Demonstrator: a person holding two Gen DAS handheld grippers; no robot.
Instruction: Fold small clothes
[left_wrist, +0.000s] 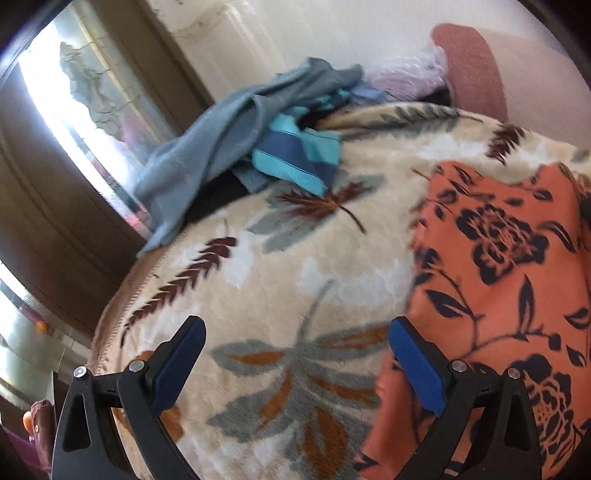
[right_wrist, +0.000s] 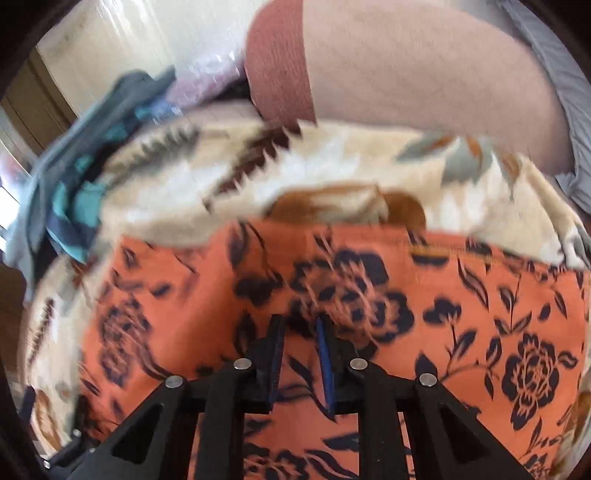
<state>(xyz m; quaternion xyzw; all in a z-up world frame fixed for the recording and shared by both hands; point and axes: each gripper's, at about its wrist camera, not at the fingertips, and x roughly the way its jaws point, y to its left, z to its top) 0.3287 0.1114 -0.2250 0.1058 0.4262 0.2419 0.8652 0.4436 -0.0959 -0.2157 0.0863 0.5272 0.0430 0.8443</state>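
On the leaf-patterned blanket (left_wrist: 295, 266): 1 orange floral garment (left_wrist: 498, 277), laid flat, task item; lies to the right of the left gripper (left_wrist: 295, 354), whose right finger (left_wrist: 417, 365) overlaps its left edge while the left finger stands over bare blanket; fingers spread wide, nothing between them

Right gripper (right_wrist: 301, 354): positioned directly over the garment's middle; fingers drawn near together with a narrow gap; motion blur prevents telling whether cloth is caught between them, so grasp cannot be told; judged the nearer gripper to the bulk of the cloth

Garment orientation: in the right wrist view the far hem (right_wrist: 424, 236) runs left to right across the frame, so the long axis appears crosswise to the right fingers; the next fold likely turns on the left gripper closing on the near left edge and carrying it rightward over the body

Surroundings, 4 entries: grey-blue cloth (left_wrist: 207, 147) and teal-and-navy striped cloth (left_wrist: 295, 158) heaped at the far left edge of the blanket, well apart from the garment; pink cushion (left_wrist: 498, 74) behind; clear plastic bag (left_wrist: 410, 70) beside it

Obstructions: none between either gripper and the garment; heap sits clear of the fold path
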